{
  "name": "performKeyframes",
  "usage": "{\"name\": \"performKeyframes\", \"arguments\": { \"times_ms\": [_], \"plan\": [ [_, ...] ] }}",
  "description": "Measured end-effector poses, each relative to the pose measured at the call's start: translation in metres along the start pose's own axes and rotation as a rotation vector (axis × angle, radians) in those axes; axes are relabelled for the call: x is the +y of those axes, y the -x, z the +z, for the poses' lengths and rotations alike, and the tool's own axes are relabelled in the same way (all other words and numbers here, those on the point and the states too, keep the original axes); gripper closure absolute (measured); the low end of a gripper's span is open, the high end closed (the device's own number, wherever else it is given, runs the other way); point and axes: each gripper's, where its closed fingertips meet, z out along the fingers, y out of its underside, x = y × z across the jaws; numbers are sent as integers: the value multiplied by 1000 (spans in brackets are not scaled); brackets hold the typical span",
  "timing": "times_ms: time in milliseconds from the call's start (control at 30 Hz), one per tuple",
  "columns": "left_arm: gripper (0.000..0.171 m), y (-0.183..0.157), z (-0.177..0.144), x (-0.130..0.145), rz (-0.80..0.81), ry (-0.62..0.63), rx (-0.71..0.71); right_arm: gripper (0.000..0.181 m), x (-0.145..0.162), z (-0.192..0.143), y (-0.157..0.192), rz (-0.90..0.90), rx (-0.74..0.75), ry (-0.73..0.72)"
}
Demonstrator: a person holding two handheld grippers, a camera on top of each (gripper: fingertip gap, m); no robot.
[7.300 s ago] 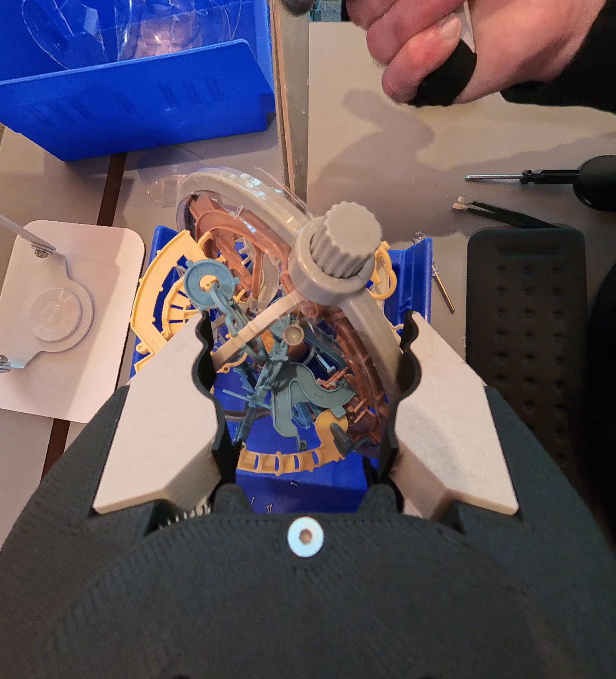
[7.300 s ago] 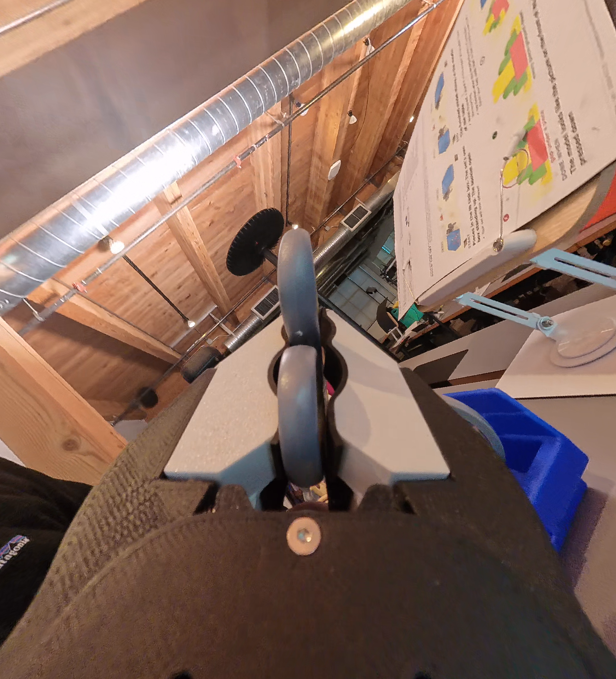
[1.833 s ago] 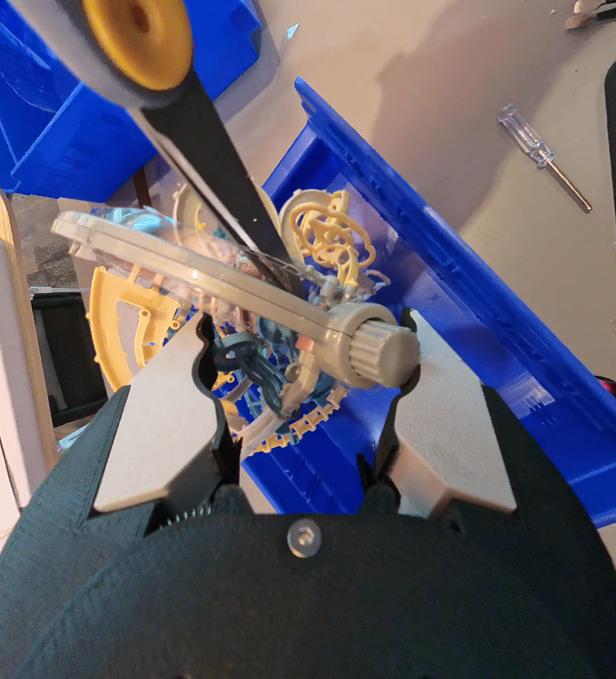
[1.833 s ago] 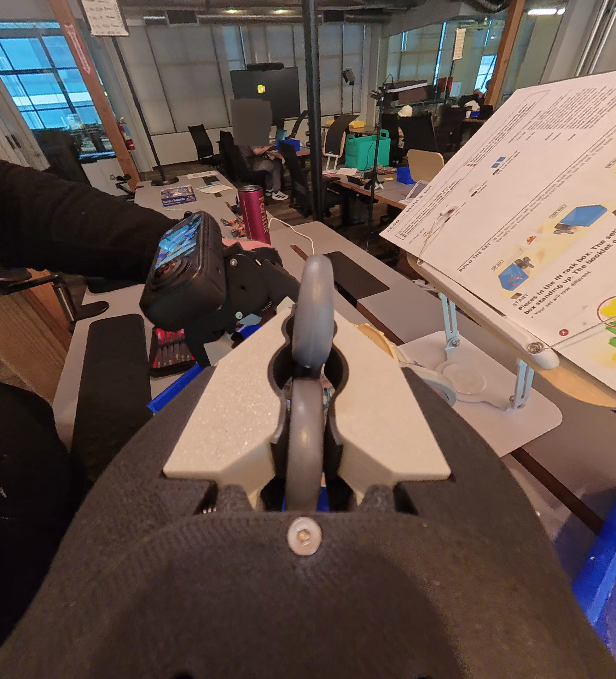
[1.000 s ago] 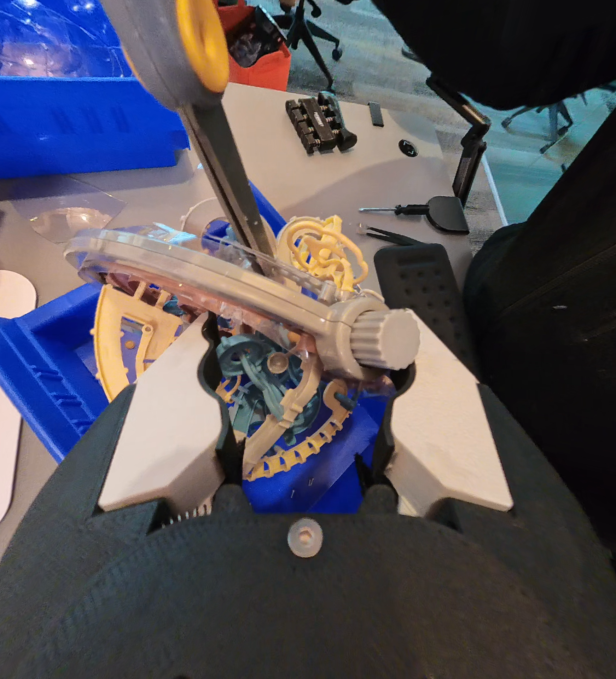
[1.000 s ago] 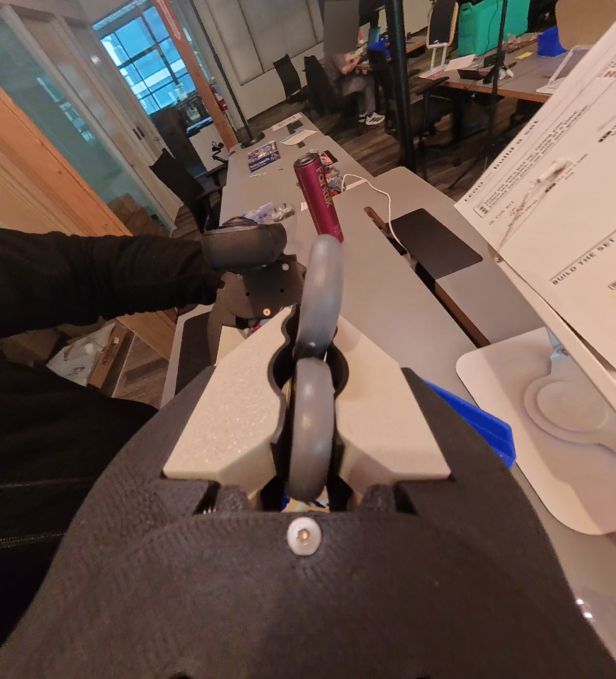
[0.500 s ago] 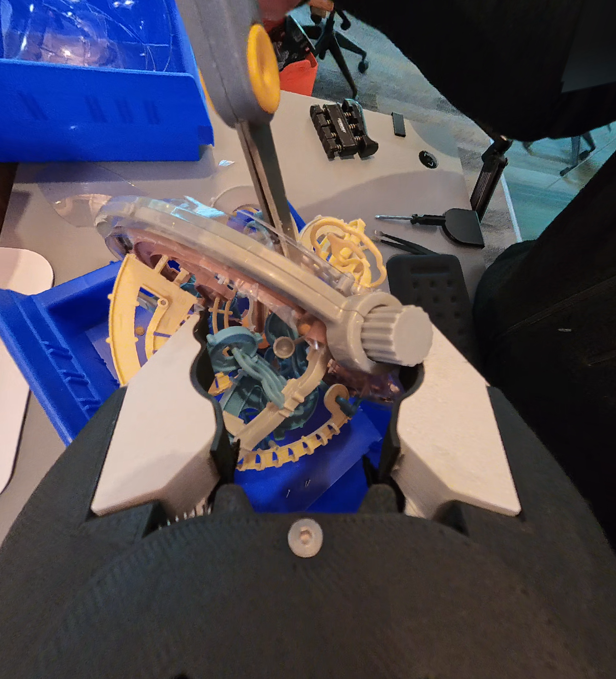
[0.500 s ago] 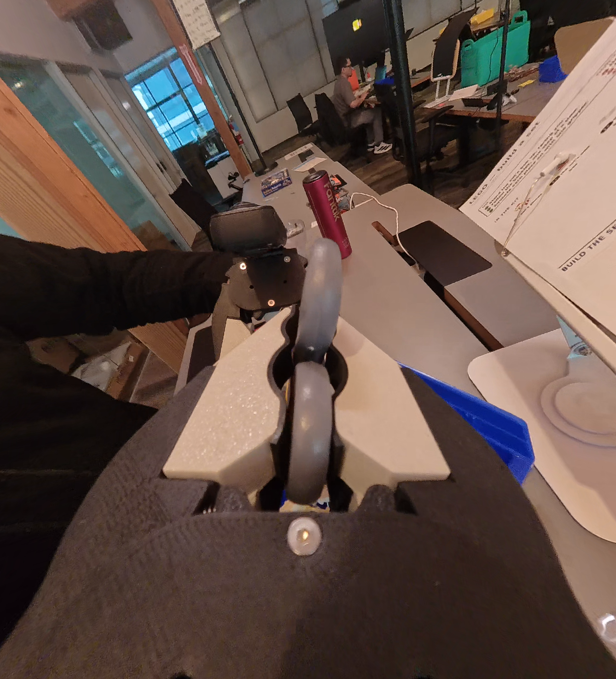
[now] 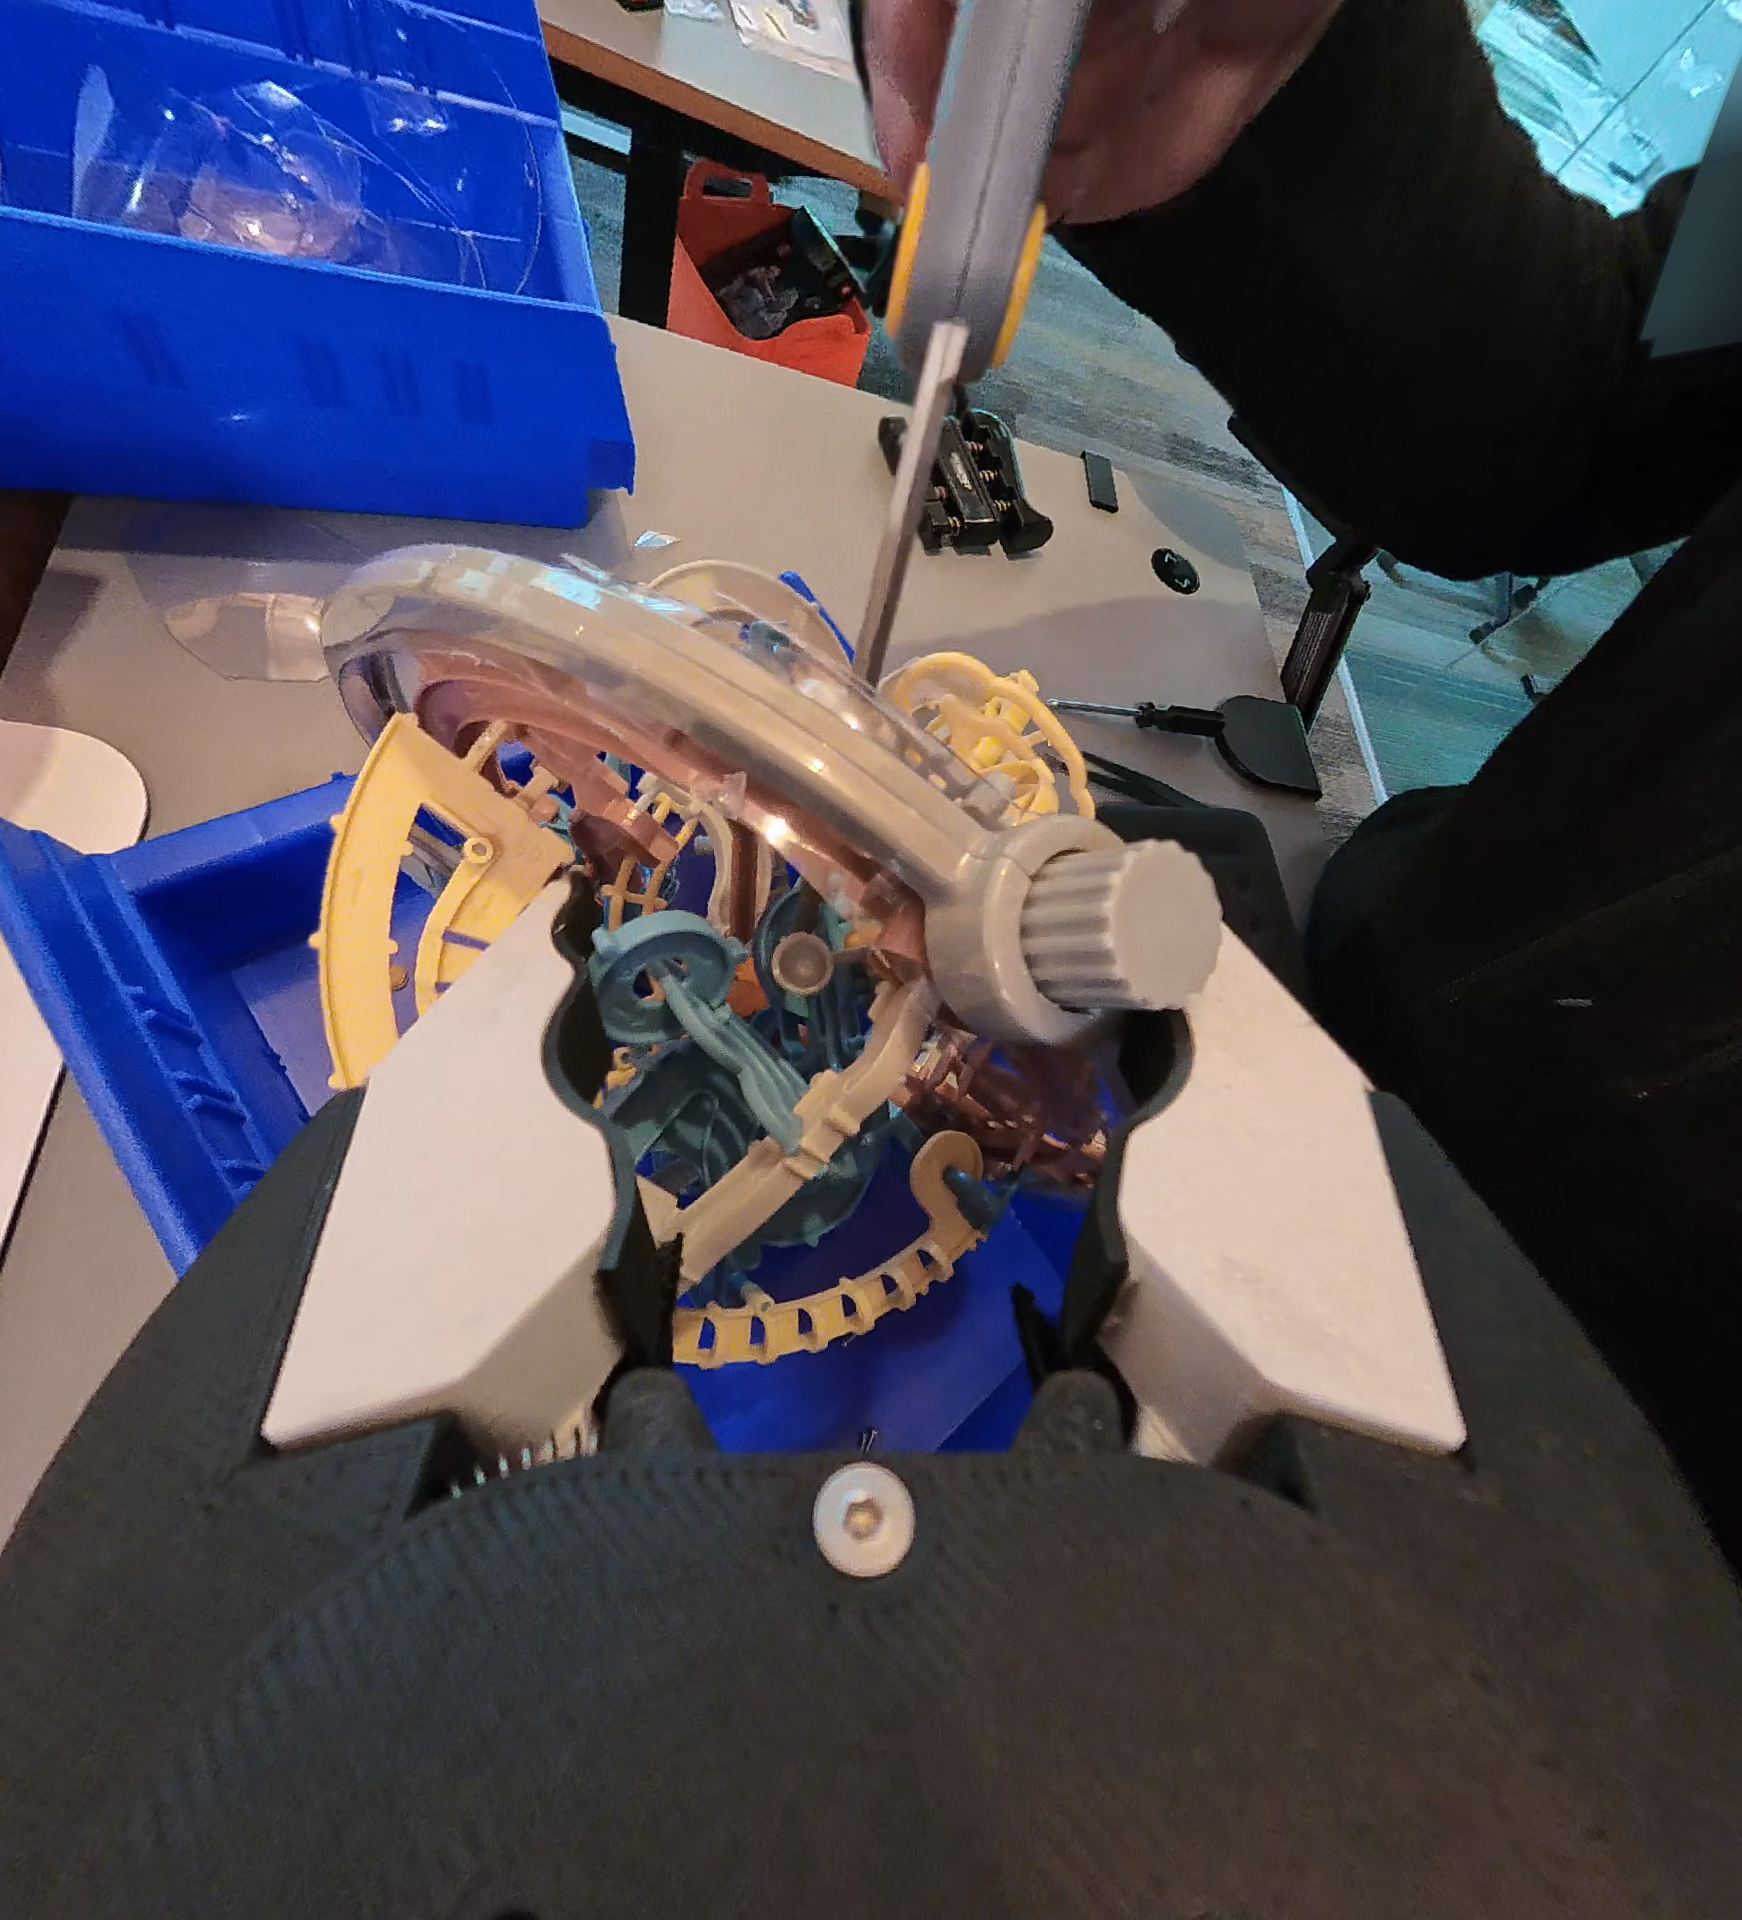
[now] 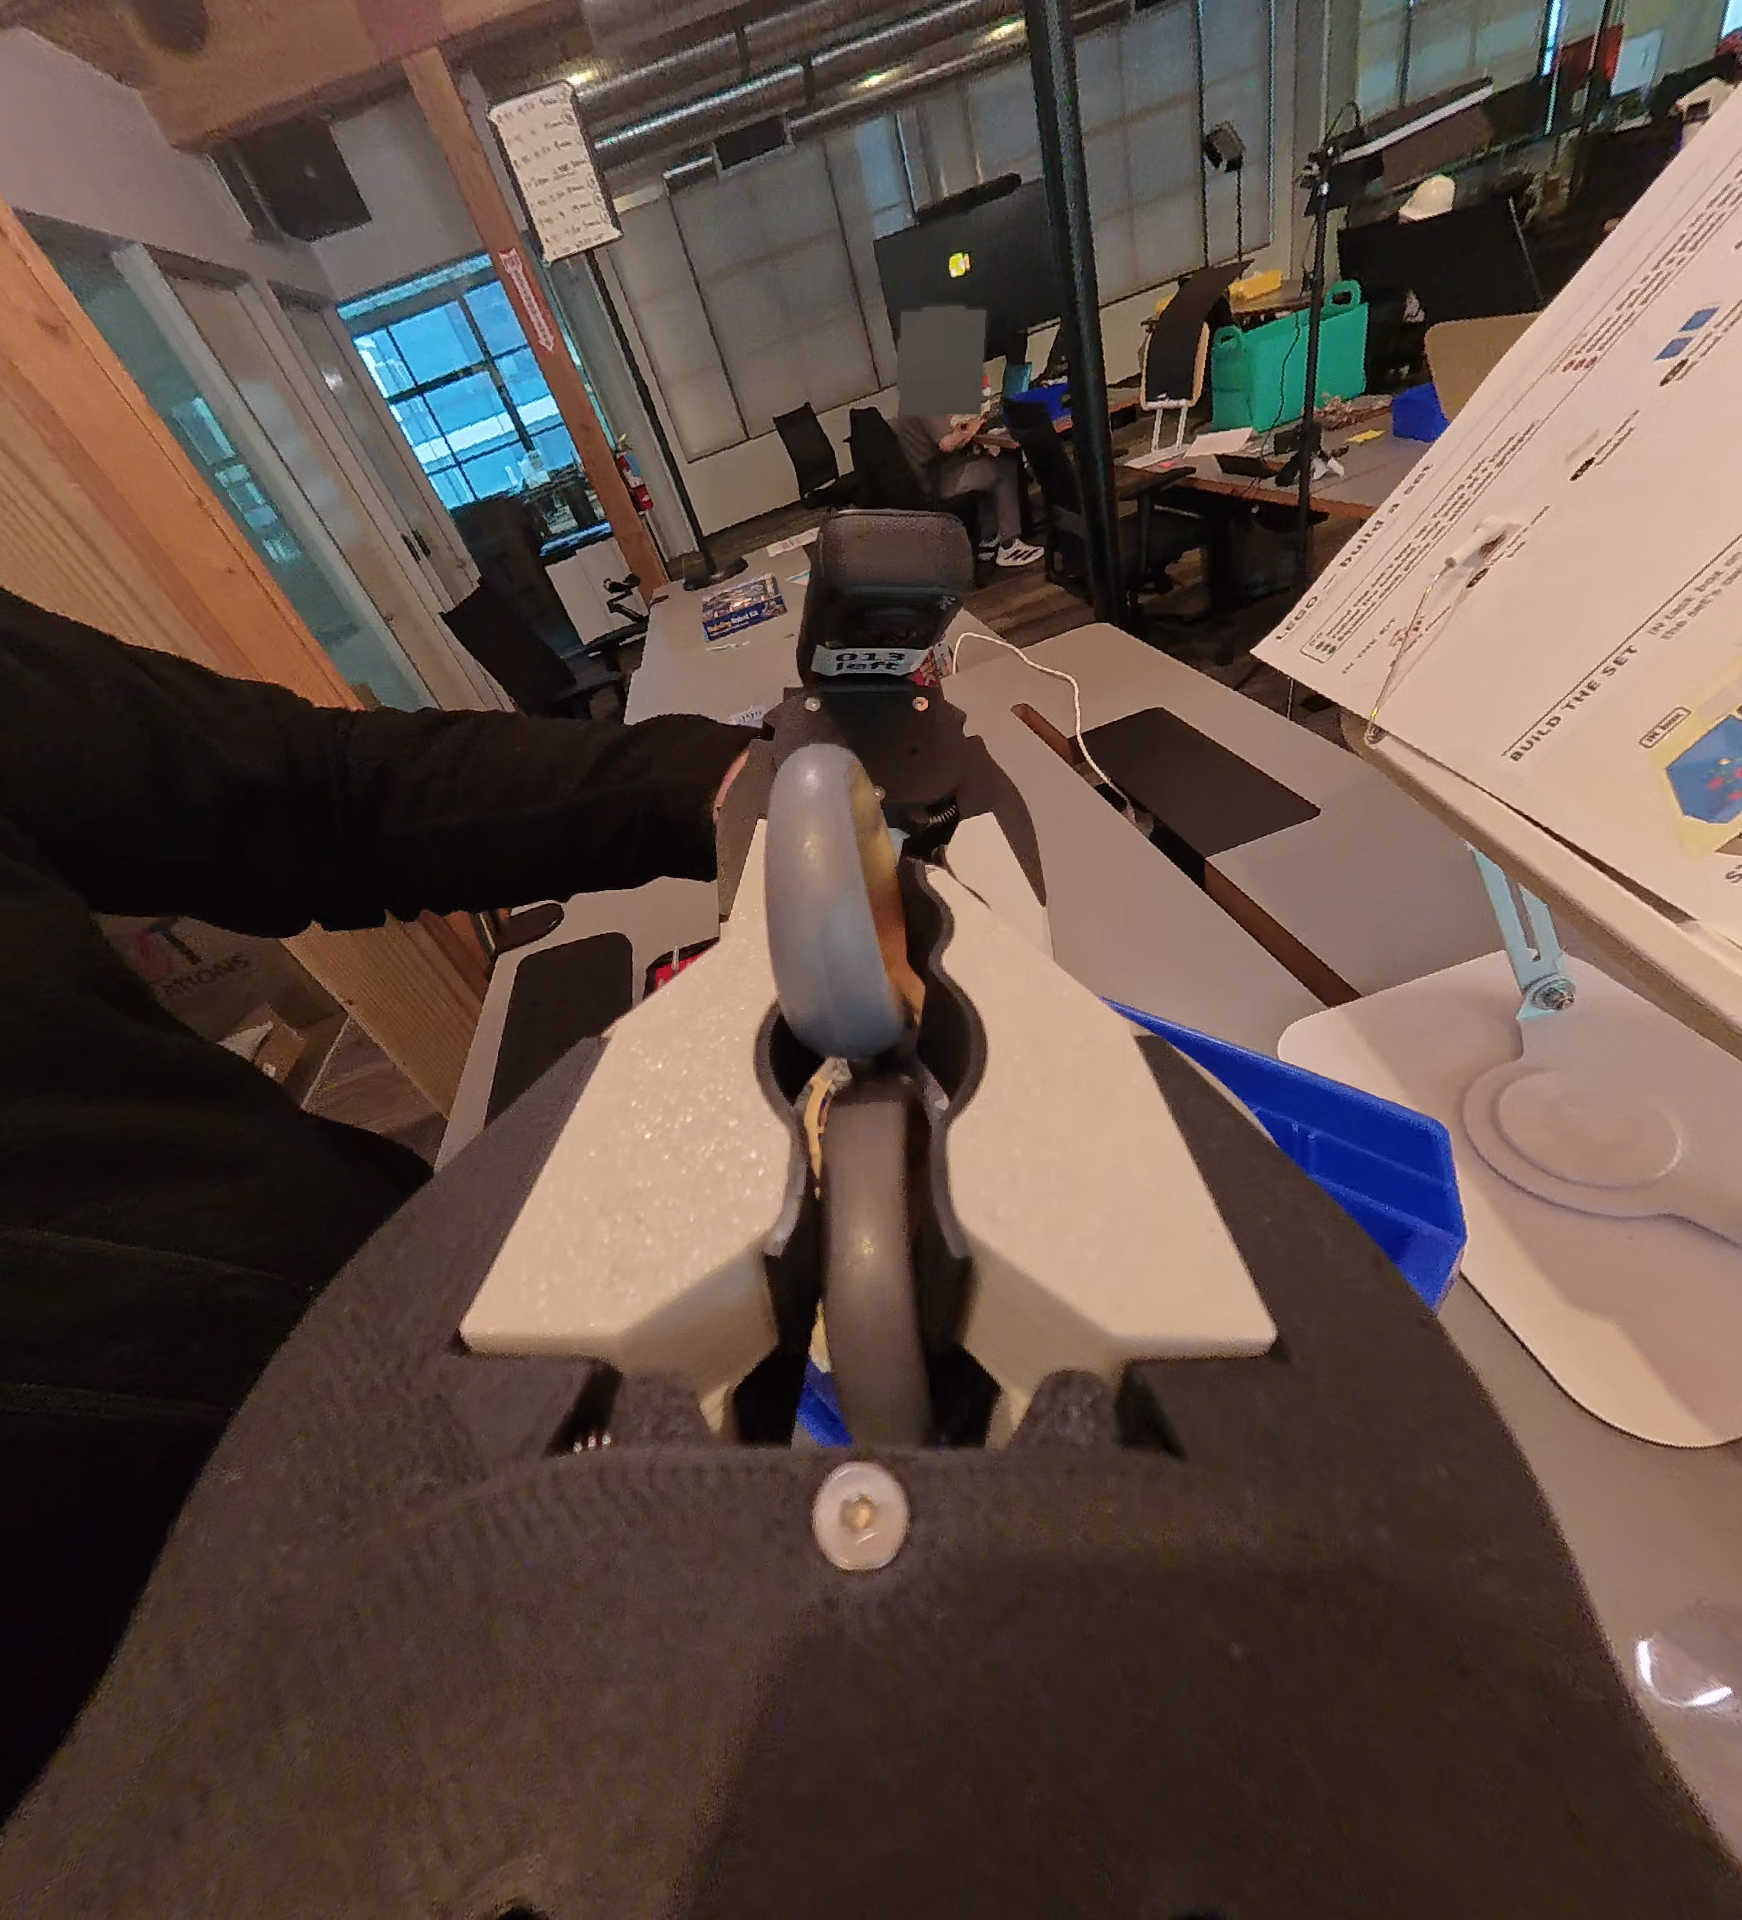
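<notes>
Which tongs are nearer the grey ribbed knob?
Left. The left tongs straddle the maze ball with the grey ribbed knob at their fingertip; the right tongs grip scissors above.

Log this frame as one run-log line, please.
left gripper: shut on maze ball | right gripper: shut on scissors | blade tip at ball's clear shell | below: small blue bin

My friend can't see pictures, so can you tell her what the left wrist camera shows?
The left gripper is shut on a ball-shaped plastic maze toy with a grey ring, grey knob and yellow, brown and teal tracks, held above a small blue bin. Scissors with grey and yellow handles point down at its top, and a bigger blue bin sits behind on the grey table.
</notes>
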Motion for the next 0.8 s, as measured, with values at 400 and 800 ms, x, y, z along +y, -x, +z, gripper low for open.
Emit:
{"name": "performKeyframes", "arguments": {
  "times_ms": [400, 800],
  "plan": [
    [74, -12, 4, 4, 89, 66, 15, 171, -63, -19, -27, 56, 21, -61],
    [73, -28, 6, 15, 191, 97, -119, 172, -11, -41, 17, 179, 44, -125]
  ]
}}
